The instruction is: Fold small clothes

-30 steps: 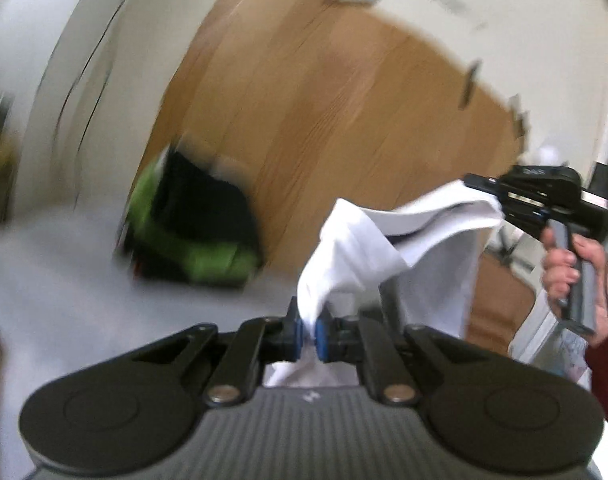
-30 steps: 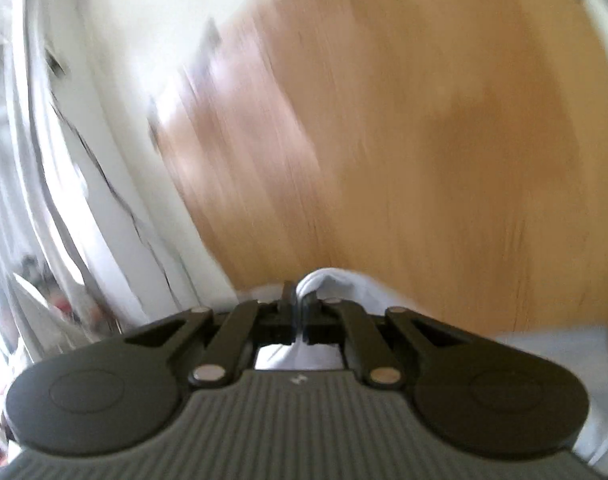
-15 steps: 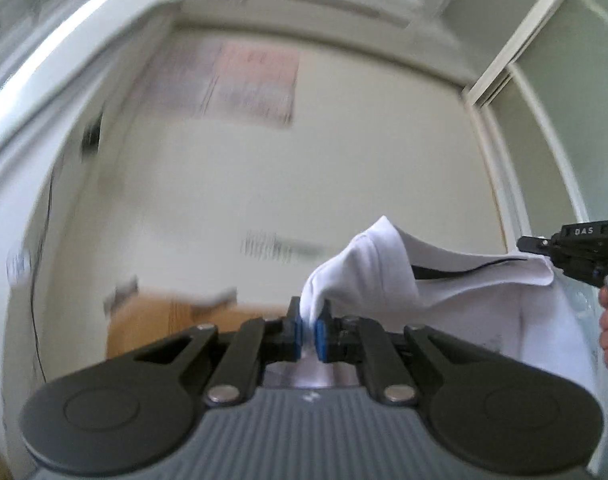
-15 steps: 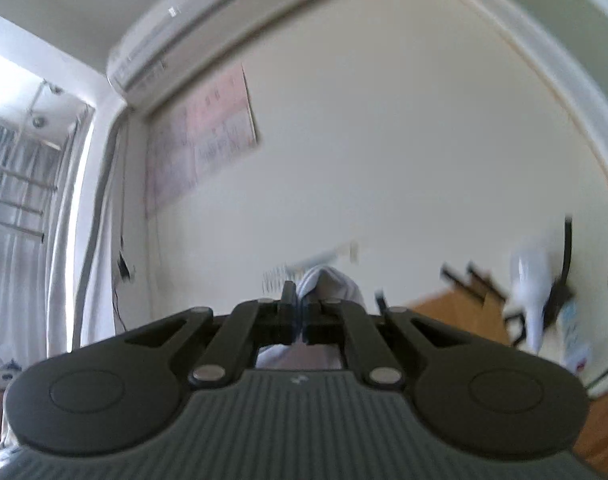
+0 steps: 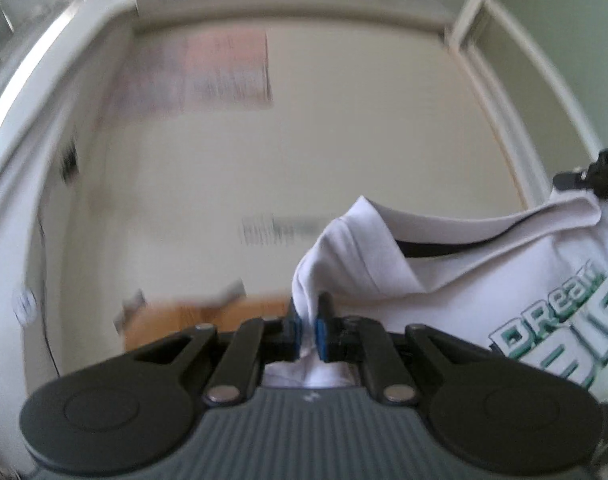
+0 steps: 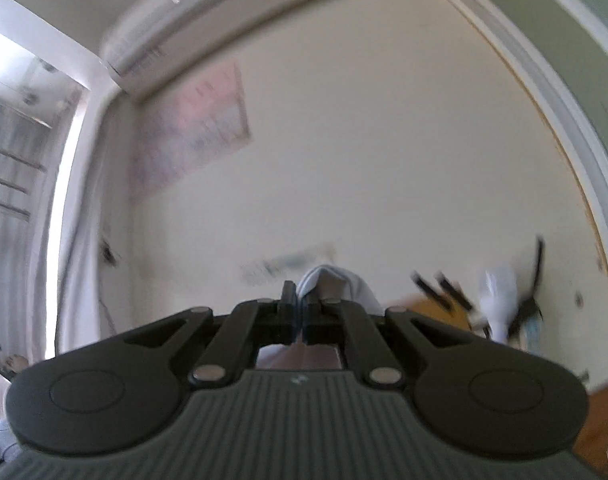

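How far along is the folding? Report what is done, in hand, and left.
Done: the white shirt is picked up, pinched near the collar by the left gripper and at another edge by the right gripper. In hand: it hangs spread in the air between them, green lettering facing the left wrist camera, both cameras pointing at the wall. Left: no fold shows yet; laying it down and folding it remain.

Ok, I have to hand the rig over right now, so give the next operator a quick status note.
Left gripper: shut on the white shirt at one shoulder.
Right gripper: shut on the other shoulder.
The shirt hangs in the air between the two grippers, collar on top, its green print facing the left camera. Both cameras point at the wall; no table surface is in view.
Done: shirt picked up and spread.
Left: lay it flat, then make all the folds.
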